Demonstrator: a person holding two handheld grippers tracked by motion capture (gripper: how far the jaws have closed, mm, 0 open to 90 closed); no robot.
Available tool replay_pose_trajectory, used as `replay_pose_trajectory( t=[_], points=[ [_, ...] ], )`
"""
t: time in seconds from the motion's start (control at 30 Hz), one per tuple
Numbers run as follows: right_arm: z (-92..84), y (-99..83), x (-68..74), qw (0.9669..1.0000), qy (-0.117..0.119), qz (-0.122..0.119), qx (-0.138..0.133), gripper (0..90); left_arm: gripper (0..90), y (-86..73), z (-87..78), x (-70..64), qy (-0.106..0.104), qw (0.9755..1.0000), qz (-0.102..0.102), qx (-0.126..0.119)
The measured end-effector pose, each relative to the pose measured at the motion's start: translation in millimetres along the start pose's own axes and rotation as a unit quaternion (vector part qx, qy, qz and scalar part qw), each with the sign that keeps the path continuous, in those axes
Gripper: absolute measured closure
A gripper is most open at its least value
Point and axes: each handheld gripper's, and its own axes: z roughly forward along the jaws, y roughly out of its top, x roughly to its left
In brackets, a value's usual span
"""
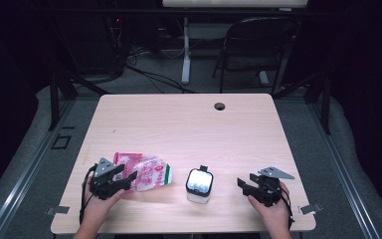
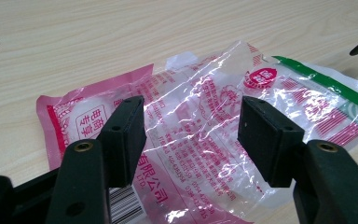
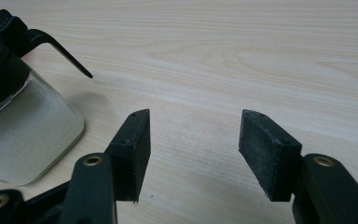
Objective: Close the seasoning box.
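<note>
A crinkled pink, white and green plastic packet (image 1: 146,172) lies flat at the table's front left. In the left gripper view the packet (image 2: 200,140) spreads under and beyond the jaws. My left gripper (image 1: 128,174) (image 2: 191,105) is over its near end, open, with nothing between the pads. A small clear container with a black latch frame (image 1: 199,185) stands at the front centre; in the right gripper view the container (image 3: 23,130) is at the left edge. My right gripper (image 1: 243,181) (image 3: 196,116) is to its right, open over bare wood.
The wooden table (image 1: 189,129) has a round cable hole (image 1: 220,106) near its far edge. Beyond the table a dark folding chair (image 1: 258,45) and a white desk leg (image 1: 185,50) stand on the grey floor.
</note>
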Motion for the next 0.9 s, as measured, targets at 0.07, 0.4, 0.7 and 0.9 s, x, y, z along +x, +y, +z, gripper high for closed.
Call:
replay_pose_trajectory(
  t=[0.07,0.4,0.7,0.9],
  points=[
    [0.4,-0.3,0.7,1.0000,0.002,0.001,-0.001,43.3,41.3,-0.2,0.2,0.4,0.000,1.0000,-0.001,0.000],
    [2.6,0.1,11.0,0.9998,0.009,-0.017,0.005,43.2,41.0,-0.6,1.6,0.3,0.000,1.0000,-0.001,0.008],
    [4.0,-0.1,17.9,0.9995,0.017,-0.024,0.011,43.2,41.0,-0.9,0.9,2.0,-0.002,1.0000,-0.006,0.004],
    [4.0,0.2,22.2,0.9993,0.023,-0.027,0.013,42.8,41.0,-1.0,1.0,2.0,-0.004,1.0000,-0.006,0.006]
  ],
)
